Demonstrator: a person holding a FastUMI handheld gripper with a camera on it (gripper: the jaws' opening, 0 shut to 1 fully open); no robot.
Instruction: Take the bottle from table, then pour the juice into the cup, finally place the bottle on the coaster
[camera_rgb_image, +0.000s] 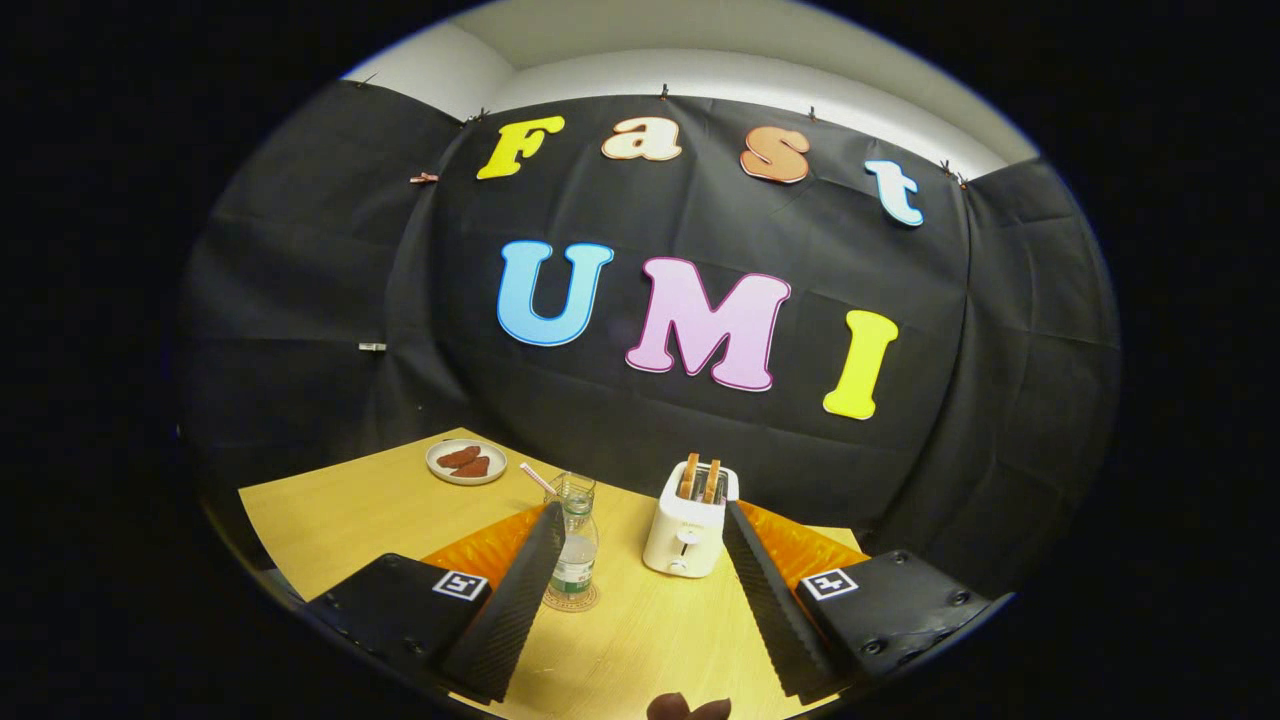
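A clear plastic bottle (577, 556) with a green label stands upright on a round coaster (572, 599), close beside the tip of the left finger. Right behind the bottle is a glass cup (577, 489) with a straw in it. My gripper (642, 515) is open, and its fingers are spread wide above the wooden table (330, 515) with nothing held between them. The bottle is just inside the left finger and is not pressed by either finger.
A white toaster (688, 522) with two slices of toast stands ahead, nearer the right finger. A small plate (466, 461) of brown food sits at the far left by the black cloth wall. A dark brown thing (688, 708) lies below the fingers.
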